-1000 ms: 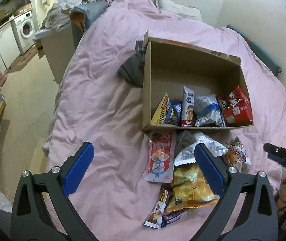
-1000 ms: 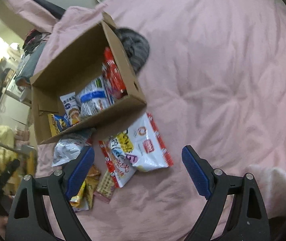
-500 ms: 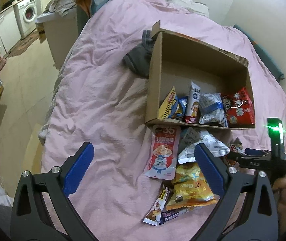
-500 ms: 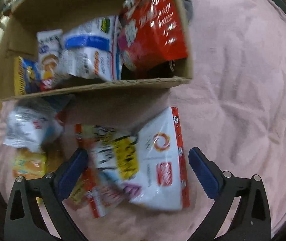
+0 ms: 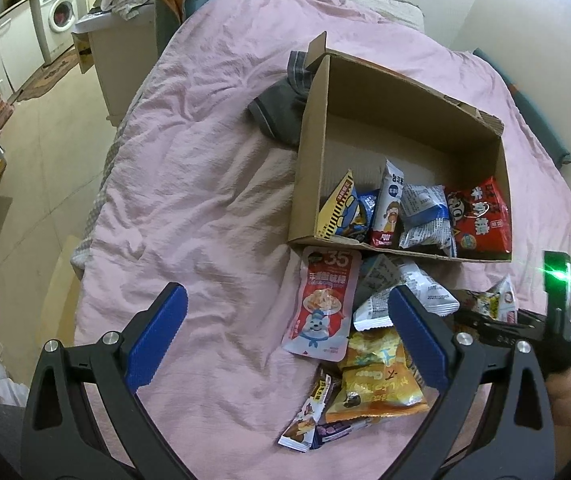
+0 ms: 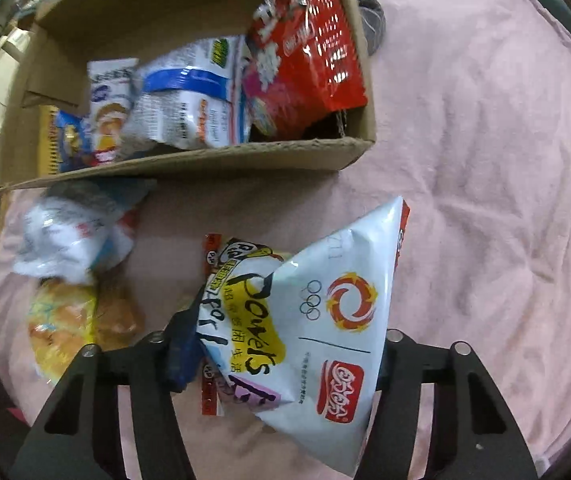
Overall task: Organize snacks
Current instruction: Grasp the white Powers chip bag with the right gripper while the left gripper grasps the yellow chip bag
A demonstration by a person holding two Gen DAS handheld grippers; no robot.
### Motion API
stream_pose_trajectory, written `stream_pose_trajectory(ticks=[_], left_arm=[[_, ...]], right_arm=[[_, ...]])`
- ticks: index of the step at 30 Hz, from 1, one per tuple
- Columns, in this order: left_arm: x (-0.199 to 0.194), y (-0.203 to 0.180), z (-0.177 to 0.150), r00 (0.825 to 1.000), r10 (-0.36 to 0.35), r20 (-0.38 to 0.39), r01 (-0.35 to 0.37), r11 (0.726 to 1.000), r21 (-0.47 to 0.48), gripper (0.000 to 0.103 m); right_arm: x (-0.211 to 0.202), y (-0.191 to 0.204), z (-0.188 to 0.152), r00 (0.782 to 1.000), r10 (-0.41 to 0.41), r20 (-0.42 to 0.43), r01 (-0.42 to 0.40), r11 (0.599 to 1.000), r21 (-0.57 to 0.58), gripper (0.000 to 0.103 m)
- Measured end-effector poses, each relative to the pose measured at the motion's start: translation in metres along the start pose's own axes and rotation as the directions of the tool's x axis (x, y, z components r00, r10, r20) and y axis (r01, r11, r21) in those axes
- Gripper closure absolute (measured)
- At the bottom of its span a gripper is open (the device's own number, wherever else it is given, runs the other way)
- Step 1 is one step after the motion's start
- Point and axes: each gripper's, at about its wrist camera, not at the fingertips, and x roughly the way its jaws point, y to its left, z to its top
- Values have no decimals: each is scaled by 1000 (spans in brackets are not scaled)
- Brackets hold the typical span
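Note:
A cardboard box lies on the pink bed and holds several snack packs, among them a red pack. It also shows in the right wrist view. More packs lie in front of it: a pink-red pouch, white packs and a yellow-orange bag. My left gripper is open and empty above the bed, left of the pile. My right gripper is shut on a white snack bag, which is squeezed and tilted up between the fingers, with a second yellow-labelled pack against it.
A dark grey garment lies behind the box. The bed's left edge drops to the floor, where a washing machine and a cabinet stand. A yellow bag and a white pack lie left of my right gripper.
My right gripper moved down to the white bag and closed on it, crumpling and lifting it. My left gripper drifted slightly and stayed open.

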Motion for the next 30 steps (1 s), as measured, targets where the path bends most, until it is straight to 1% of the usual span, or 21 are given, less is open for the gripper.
stream_pose_trajectory(ticks=[3,6,8,10,12,13,15,17,19,21,23,25,27,30], left_arm=[[1,-1,1,1000,-3,-8,3,1000,-9,4],[2,0,1,1000,-18,-20,18,999,-28,4],[5,-1,-1,999,-24,-42,22,999,-31,4],[9,-4,-4,997,-33,-68,31,999,-24,4],[17,-11,-9,993,-53,-108,53,999,-4,4],[21,-14,-11,990,-66,-128,67,998,4,4],[31,-24,-17,978,-108,-178,113,993,15,10],[42,-33,-22,962,-141,-233,152,988,28,29],[53,-44,-29,944,-157,-290,175,984,38,35],[64,-53,-36,932,-150,-330,175,983,48,35],[75,-61,-43,921,-125,-368,164,983,78,35],[86,-65,-48,916,-95,-389,144,985,98,35],[96,-68,-52,908,-94,-409,143,986,91,35],[104,-78,-55,906,-90,-413,151,982,117,37]], right_arm=[[-21,-1,-9,999,30,20,-31,999,21,47],[-48,4,-17,994,78,71,-79,997,18,49],[-68,2,-22,987,108,118,-111,994,13,49],[-86,0,-30,974,146,174,-153,988,27,49],[-96,-1,-43,965,162,206,-176,983,51,49],[-97,-4,-46,962,169,214,-187,980,68,49],[-93,-10,-48,960,180,215,-204,974,99,49],[-80,-6,-42,960,183,210,-211,970,122,49],[-76,-11,-41,959,190,209,-220,967,130,49],[-77,-7,-42,957,194,215,-225,966,126,49],[-75,-6,-43,955,200,218,-231,965,126,49],[-75,-7,-43,956,199,216,-229,965,126,49],[-74,-7,-44,957,197,213,-227,966,127,49],[-73,-10,-45,957,198,210,-228,965,129,49]])
